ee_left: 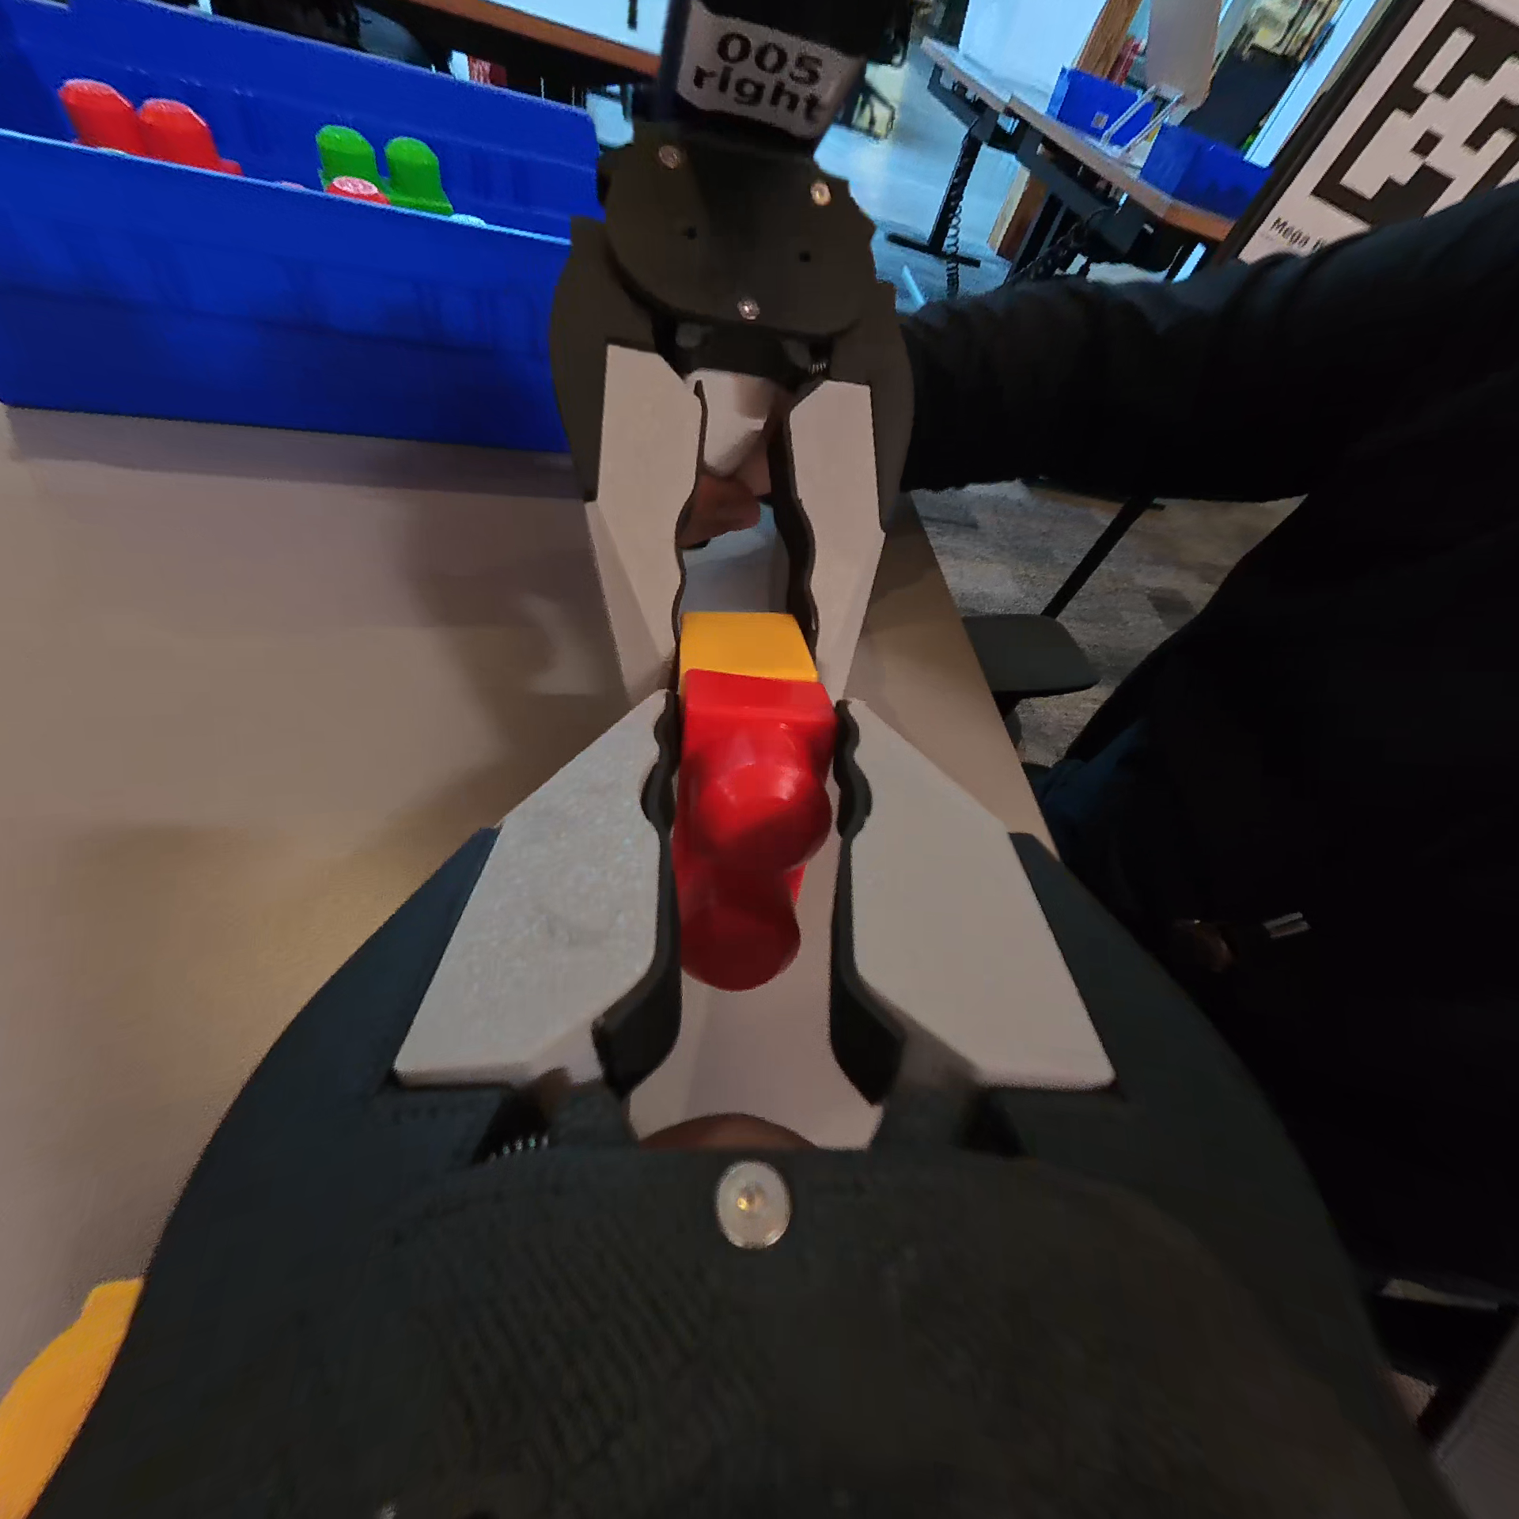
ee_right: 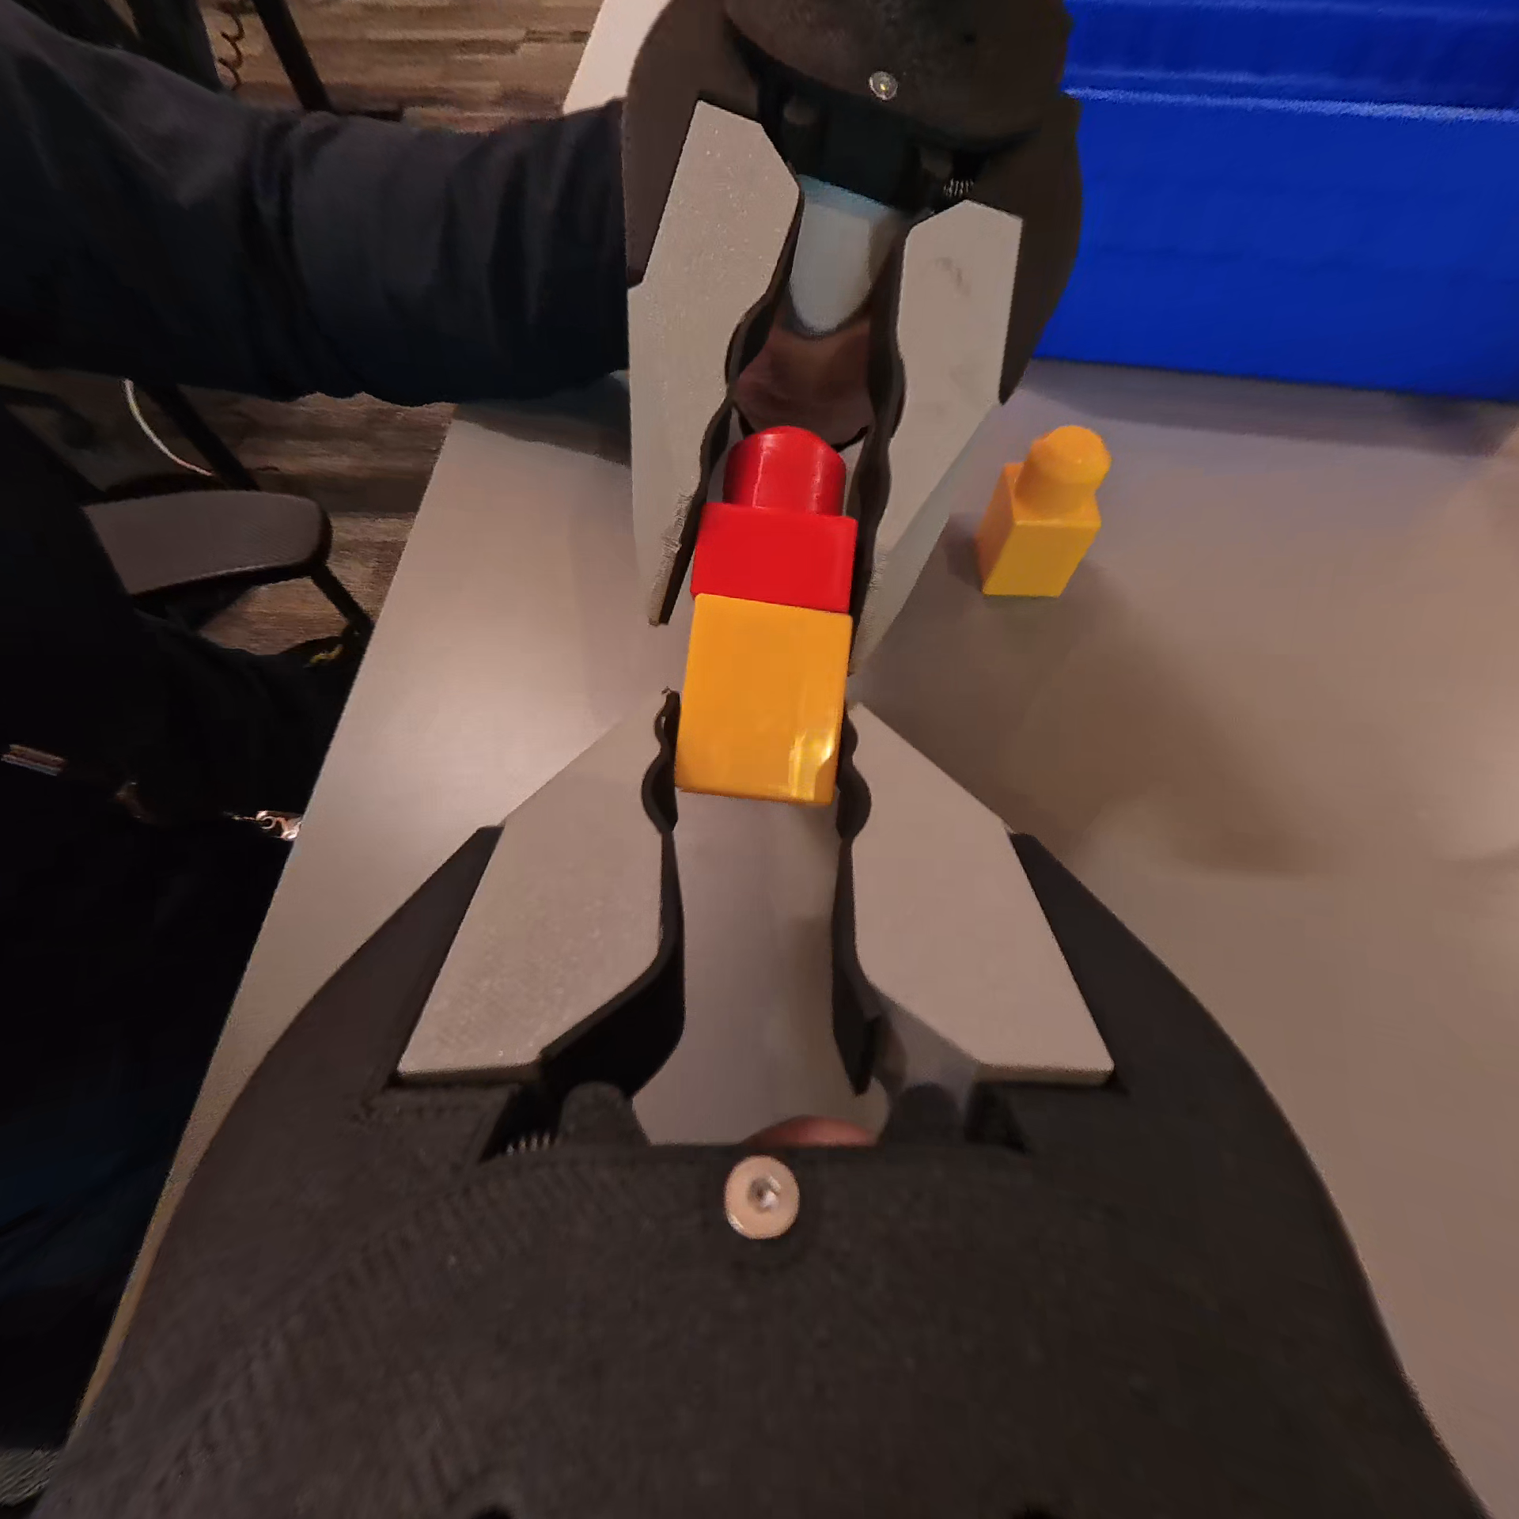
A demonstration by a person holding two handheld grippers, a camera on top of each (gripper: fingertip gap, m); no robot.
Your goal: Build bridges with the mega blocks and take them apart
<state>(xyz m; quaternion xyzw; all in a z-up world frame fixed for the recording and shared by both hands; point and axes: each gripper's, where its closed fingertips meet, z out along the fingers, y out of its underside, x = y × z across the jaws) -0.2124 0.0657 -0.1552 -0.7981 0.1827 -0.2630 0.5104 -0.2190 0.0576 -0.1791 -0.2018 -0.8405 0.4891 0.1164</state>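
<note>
A red block (ee_left: 748,822) and a yellow block (ee_left: 744,649) are joined end to end and held above the grey table (ee_left: 247,657). My left gripper (ee_left: 752,715) is shut on the red block. My right gripper (ee_left: 744,662) faces it from the far side and grips the yellow block. In the right wrist view, my right gripper (ee_right: 760,723) is shut on the yellow block (ee_right: 760,707), and the left gripper (ee_right: 760,612) holds the red block (ee_right: 773,551) beyond it. A second yellow block (ee_right: 1040,526) stands upright on the table, to the right.
A blue bin (ee_left: 288,312) at the back left holds a red block (ee_left: 140,123) and a green block (ee_left: 386,168). A yellow block (ee_left: 57,1389) shows at the bottom left. A person's dark sleeve (ee_left: 1192,370) reaches in. The table edge (ee_right: 362,657) lies left. Both grippers' tips are close together, under 4 cm apart.
</note>
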